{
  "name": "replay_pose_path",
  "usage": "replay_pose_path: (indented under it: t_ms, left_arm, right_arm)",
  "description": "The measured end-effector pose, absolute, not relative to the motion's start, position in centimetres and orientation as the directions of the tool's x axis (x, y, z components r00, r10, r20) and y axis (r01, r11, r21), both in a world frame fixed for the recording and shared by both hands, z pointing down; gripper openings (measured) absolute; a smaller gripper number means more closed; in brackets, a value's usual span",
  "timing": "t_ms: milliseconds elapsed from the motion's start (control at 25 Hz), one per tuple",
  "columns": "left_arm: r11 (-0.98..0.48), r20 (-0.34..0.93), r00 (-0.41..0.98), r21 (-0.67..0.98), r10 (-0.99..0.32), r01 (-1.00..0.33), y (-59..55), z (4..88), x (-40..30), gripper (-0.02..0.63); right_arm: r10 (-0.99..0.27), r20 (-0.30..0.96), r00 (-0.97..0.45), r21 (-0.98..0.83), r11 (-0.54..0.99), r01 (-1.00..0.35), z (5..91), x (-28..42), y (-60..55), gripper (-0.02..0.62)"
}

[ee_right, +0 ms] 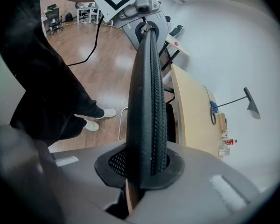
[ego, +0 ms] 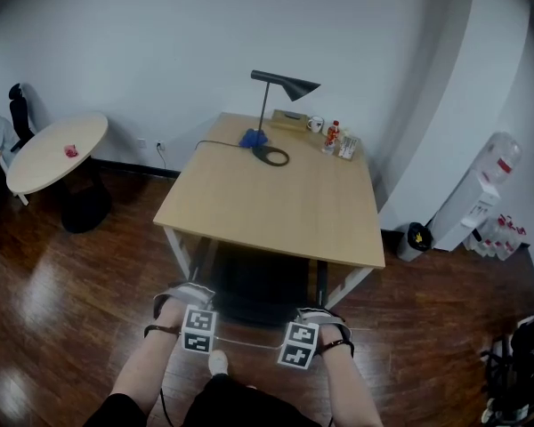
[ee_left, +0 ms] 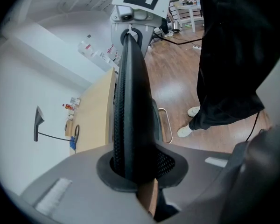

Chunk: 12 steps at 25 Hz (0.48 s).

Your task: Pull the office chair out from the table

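Observation:
The black office chair (ego: 258,294) stands partly under the near edge of the wooden table (ego: 276,205). My left gripper (ego: 192,302) and right gripper (ego: 313,318) are at the two ends of its backrest top. In the left gripper view the mesh backrest edge (ee_left: 130,101) runs straight out from between the jaws of the left gripper (ee_left: 135,171), which is shut on it. In the right gripper view the same edge (ee_right: 149,101) is clamped by the right gripper (ee_right: 142,168). Each view shows the other gripper at the far end of the edge.
A black desk lamp (ego: 285,85), a cable and small items sit at the table's far end. A round white table (ego: 58,149) stands to the left, a water dispenser (ego: 481,205) and a bin (ego: 416,237) to the right. The person's legs and white shoe (ego: 218,361) are just behind the chair.

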<state>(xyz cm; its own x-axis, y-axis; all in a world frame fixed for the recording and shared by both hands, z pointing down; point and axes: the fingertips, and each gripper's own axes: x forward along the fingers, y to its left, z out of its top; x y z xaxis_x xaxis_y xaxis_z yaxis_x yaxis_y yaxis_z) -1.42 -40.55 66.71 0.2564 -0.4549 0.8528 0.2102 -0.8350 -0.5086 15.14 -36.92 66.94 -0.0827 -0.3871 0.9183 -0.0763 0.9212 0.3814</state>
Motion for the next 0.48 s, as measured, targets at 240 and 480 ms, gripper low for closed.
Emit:
replay_pose_path:
  t_ms: [240, 480]
  left_arm:
    - [-0.844, 0.861, 0.254, -0.494, -0.441, 0.21, -37.8, 66.7, -1.8, 0.043]
    - [-0.852, 0.868, 0.255, -0.48, -0.426, 0.21, -34.6, 66.5, -2.0, 0.043]
  right_arm:
    - [-0.369, 0.925, -0.087, 0.363, 0.929, -0.074, 67.0, 14.8, -34.3, 0.038]
    - [-0.337, 0.938, -0.084, 0.33, 0.939, -0.095, 66.9, 14.5, -31.1, 0.048]
